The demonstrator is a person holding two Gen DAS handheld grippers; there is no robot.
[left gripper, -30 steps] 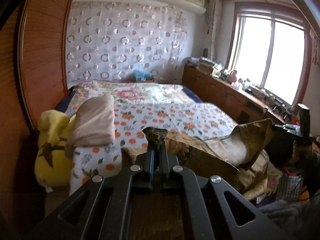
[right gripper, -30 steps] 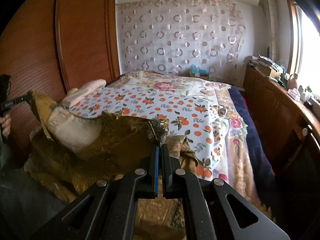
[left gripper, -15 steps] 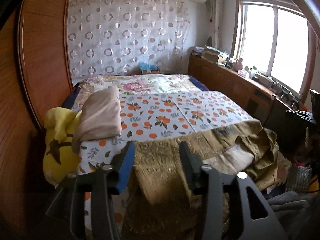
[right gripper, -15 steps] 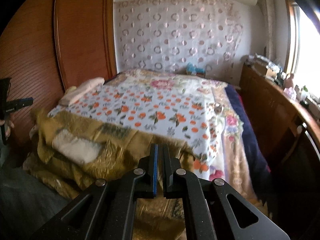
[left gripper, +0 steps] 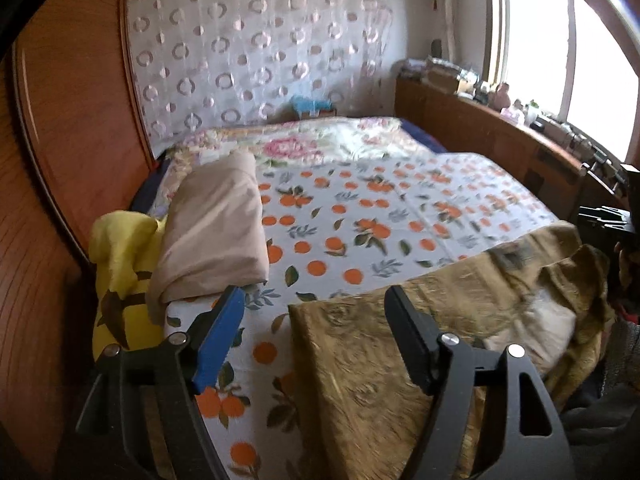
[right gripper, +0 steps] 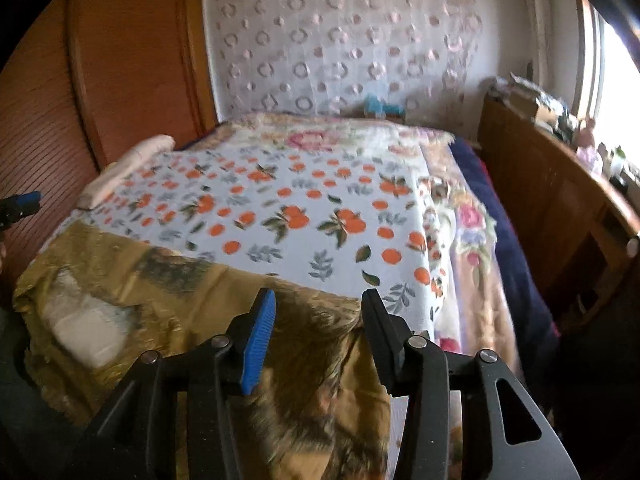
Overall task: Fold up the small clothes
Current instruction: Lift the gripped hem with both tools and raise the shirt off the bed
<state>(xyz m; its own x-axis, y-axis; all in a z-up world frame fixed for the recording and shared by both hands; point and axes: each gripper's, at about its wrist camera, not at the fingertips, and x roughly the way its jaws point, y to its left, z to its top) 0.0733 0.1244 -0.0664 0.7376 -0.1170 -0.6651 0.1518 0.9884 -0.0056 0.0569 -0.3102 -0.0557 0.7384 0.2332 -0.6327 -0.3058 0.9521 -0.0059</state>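
An olive-gold patterned garment (left gripper: 400, 344) lies spread across the near edge of the bed, with a white lining patch (left gripper: 548, 320) showing at its right end. My left gripper (left gripper: 316, 308) is open above its left corner, holding nothing. In the right wrist view the garment (right gripper: 192, 304) drapes over the bed's near edge, its white patch (right gripper: 88, 328) to the left. My right gripper (right gripper: 318, 312) is open over the garment's right corner, empty. The left gripper's blue pad (right gripper: 24, 202) shows at the far left.
The bed carries an orange-print sheet (left gripper: 380, 220) and a floral quilt behind it. A folded beige cloth (left gripper: 216, 232) and a yellow plush (left gripper: 120, 264) sit at the left edge. A wooden wardrobe stands left, a cluttered wooden sideboard (left gripper: 500, 136) right under the window.
Both grippers were shut on the garment's corners and held it up. The left one opened first, then the right; the garment now lies flat on the bed edge.
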